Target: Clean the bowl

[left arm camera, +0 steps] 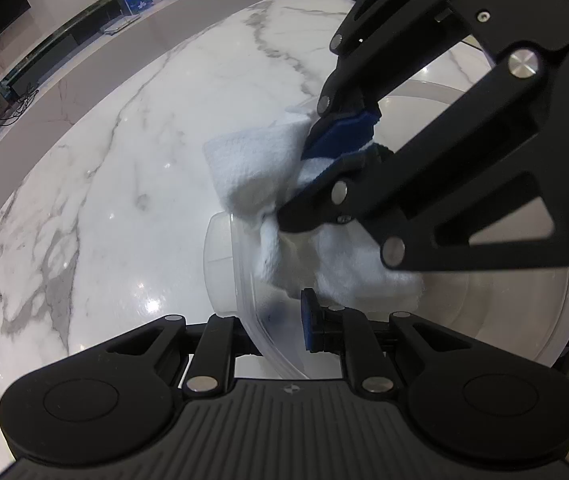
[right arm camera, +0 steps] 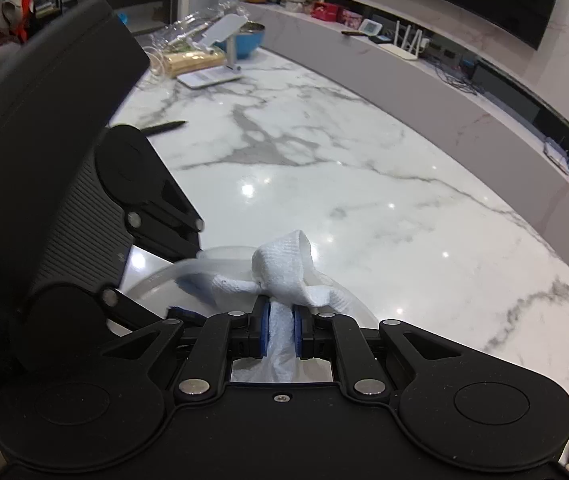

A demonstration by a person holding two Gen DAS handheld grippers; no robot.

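Left wrist view, left to right: the marble countertop [left arm camera: 132, 168] fills the left and centre. No readable writing appears on any item. The clear plastic bowl [left arm camera: 464, 320] occupies the lower right of the frame. The left gripper [left arm camera: 280, 336], at bottom centre, has its jaws narrow and clamped on the bowl's rim, 1 blue pad [left arm camera: 308, 326] inside the wall. The right gripper [left arm camera: 324, 168], entering from the upper right, pinches a white cloth [left arm camera: 244, 168] that drapes over the rim into the bowl.

Right wrist view: the left gripper's black body fills the left; at lower centre the right gripper [right arm camera: 282, 328] is closed on the cloth [right arm camera: 284, 268].
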